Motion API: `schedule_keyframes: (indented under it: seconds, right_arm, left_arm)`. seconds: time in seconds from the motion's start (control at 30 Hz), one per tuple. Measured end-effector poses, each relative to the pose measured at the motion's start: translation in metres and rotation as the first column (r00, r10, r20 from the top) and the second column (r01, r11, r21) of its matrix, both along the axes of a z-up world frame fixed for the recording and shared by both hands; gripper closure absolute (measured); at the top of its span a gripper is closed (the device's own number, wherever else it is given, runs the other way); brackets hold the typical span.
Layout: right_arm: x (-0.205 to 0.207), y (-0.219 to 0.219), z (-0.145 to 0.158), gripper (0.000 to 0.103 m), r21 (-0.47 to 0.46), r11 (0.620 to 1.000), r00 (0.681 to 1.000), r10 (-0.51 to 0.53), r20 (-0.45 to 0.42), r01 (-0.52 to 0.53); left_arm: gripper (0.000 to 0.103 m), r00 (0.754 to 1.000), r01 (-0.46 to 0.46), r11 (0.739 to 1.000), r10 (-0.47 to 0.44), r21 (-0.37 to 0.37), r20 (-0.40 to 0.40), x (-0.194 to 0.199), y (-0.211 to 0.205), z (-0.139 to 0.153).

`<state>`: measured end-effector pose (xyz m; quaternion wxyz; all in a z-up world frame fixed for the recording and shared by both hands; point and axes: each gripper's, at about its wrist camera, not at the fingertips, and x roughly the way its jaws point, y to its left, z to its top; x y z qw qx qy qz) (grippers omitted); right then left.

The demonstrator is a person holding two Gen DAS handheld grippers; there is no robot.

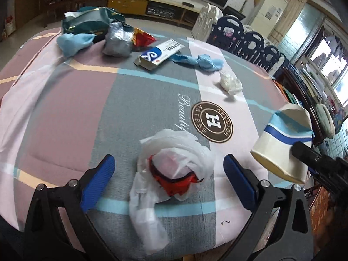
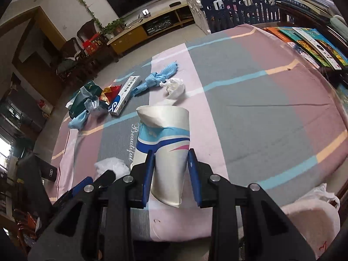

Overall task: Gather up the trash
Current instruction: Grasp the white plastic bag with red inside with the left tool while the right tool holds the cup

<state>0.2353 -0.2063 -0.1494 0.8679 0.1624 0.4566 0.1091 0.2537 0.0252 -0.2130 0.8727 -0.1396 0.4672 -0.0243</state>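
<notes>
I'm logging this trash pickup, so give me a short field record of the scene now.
surface: table under a patchwork cloth
right gripper: shut on a crushed paper cup, lifted
left gripper: open, around a white plastic bag, not gripping
still on cloth: box, blue rag, tissue wad, wrappers

right gripper (image 2: 170, 177) is angled down with its fingers (image 2: 148, 174) squeezed in close together, left gripper (image 1: 168, 181) tilted down, fingers spread wide apart.

The right hand-held gripper (image 2: 170, 174) clamps a crushed paper cup (image 2: 165, 143). Beyond it on the worktop (image 2: 261, 113) lie a box (image 2: 124, 97) and a blue rag (image 2: 158, 78).
</notes>
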Motion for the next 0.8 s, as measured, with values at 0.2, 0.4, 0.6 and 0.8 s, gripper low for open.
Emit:
schedule_keyframes:
  seconds: [0.2, 0.4, 0.6, 0.8]
  right_arm:
    - [-0.013, 0.006, -0.018, 0.071, -0.008, 1.0, 0.999, -0.025, -0.03, 0.025]
    - [-0.013, 0.024, -0.008, 0.071, -0.007, 1.0, 1.0, -0.015, -0.017, 0.015]
    - [-0.021, 0.04, -0.014, 0.071, -0.036, 0.999, 0.999, 0.014, -0.043, -0.015]
    - [-0.027, 0.056, -0.012, 0.071, -0.07, 0.996, 0.998, 0.052, -0.032, -0.054]
  left_arm:
    - [0.05, 0.996, 0.071, 0.997, -0.07, 0.019, -0.047, -0.003, -0.007, -0.019]
    - [0.066, 0.997, -0.076, 0.997, 0.076, -0.015, 0.015, -0.015, 0.024, -0.01]
    - [0.066, 0.972, -0.211, 0.977, 0.212, -0.017, 0.102, -0.033, 0.049, 0.008]
    - [0.066, 0.94, -0.287, 0.958, 0.282, -0.004, 0.191, -0.056, 0.063, 0.03]
